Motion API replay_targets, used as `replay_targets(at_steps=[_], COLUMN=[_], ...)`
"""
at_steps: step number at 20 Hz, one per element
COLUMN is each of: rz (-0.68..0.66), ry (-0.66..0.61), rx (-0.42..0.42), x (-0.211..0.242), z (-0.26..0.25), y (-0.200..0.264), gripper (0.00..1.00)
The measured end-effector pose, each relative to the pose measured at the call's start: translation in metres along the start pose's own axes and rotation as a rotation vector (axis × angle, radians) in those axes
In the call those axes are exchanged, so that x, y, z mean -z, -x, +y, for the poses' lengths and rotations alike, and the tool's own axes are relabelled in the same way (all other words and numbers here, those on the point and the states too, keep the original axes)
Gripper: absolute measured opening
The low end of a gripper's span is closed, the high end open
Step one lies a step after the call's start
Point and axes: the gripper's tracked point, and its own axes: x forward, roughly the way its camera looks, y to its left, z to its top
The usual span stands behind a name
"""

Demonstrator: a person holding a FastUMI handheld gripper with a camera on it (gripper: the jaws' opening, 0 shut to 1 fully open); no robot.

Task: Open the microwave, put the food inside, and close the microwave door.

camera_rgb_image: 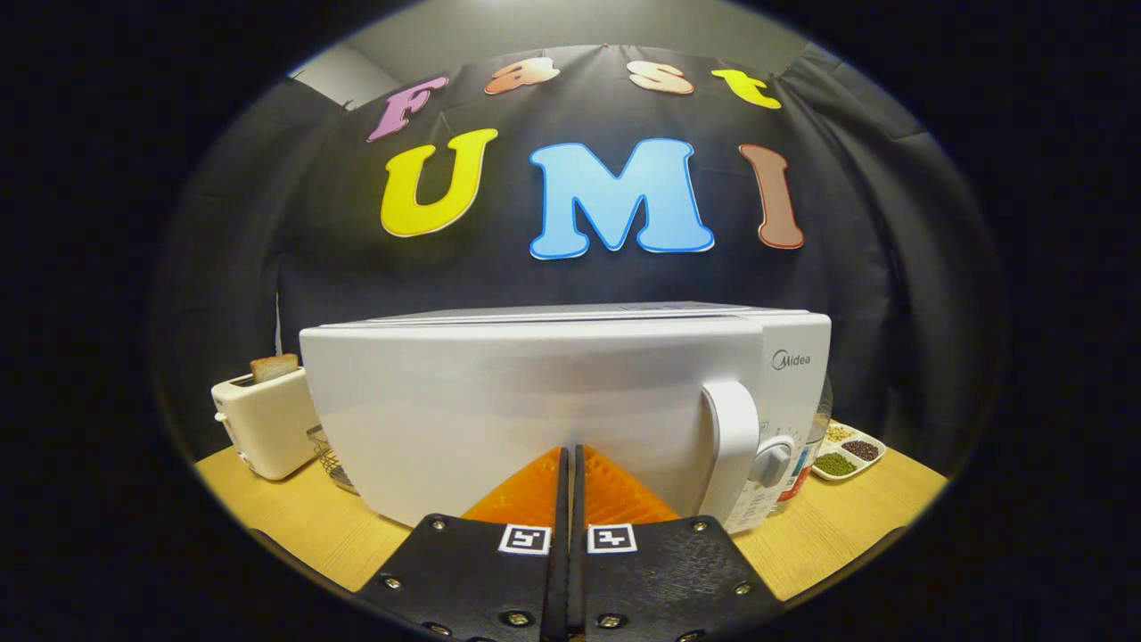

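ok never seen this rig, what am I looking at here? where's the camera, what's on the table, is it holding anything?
There is no robot arm. A person carries a handheld two-finger gripper, and a fisheye camera riding on it looks forward along the fingers, which is why they show at the bottom of the gripper view. The fingers are closed together with nothing between them, their tips right up at the door.

Just ahead of them stands a white box-shaped microwave with its door closed, a white vertical door handle and a grey round dial beside it. It sits on a light wooden table.

On one side of the microwave is a cream toaster with a slice of toast sticking up. On the other is a white divided dish of beans and grains.
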Motion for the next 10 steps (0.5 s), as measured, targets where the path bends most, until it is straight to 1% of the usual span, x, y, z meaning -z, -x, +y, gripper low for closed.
replay_targets(at_steps=[1,2,3,5,6,7,8,10], rz=[-0.002,-0.016,-0.027,-0.022,0.006,0.047,0.072,0.08], ry=[0.01,0.01,0.029,0.069,0.054,0.019,-0.006,-0.028], rx=[0.011,0.022,0.046,0.067,0.046,0.005,-0.009,-0.038], x=[-0.001,-0.002,-0.001,0.001,0.005,0.01,0.011,0.007], z=[0.0,0.0,0.002,0.005,0.007,0.012,0.011,0.011], y=[-0.01,-0.005,-0.007,-0.005,-0.004,0.001,0.009,0.031], gripper=[0.01,0.01,0.06,0.05,0.06,0.05,0.06,0.06])
